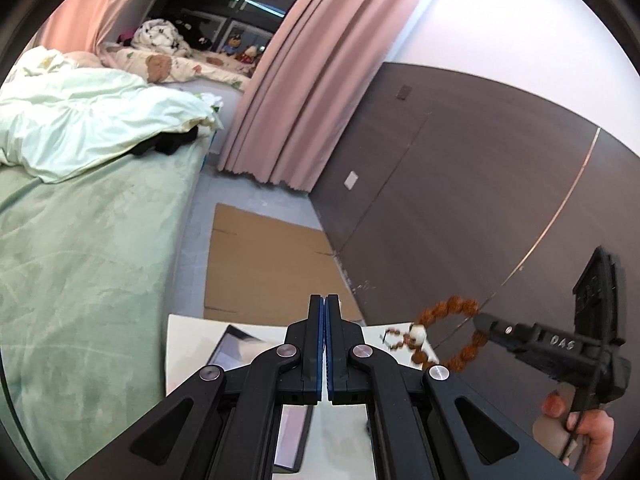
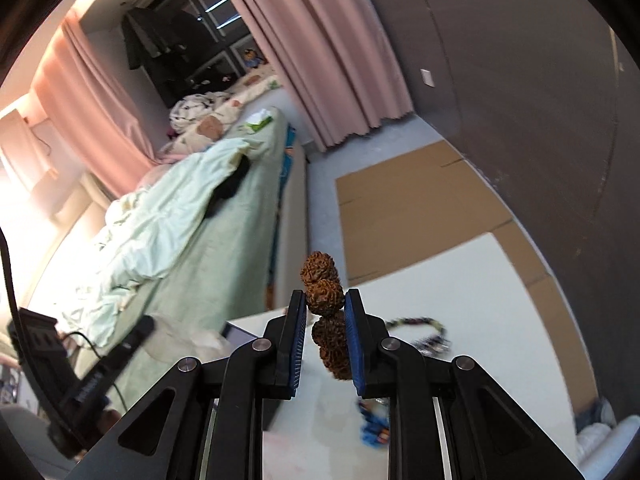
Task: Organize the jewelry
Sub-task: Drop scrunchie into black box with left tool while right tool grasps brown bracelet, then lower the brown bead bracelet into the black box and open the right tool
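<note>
While your right gripper (image 2: 325, 312) clamps the brown bead bracelet (image 2: 326, 300) above the white table (image 2: 480, 280), carry it slowly so the loop hangs quietly. Your left gripper (image 1: 325, 308), jaws together and empty, hovers over that table's near edge.

I count two hand-held grippers (image 1: 325, 300), one brown bead bracelet (image 2: 325, 300), one dark beaded strand (image 2: 424, 334) on the bench (image 2: 500, 300), one blue trinket (image 2: 374, 426), one tray (image 1: 236, 346), and one cardboard sheet (image 1: 264, 264)
</note>
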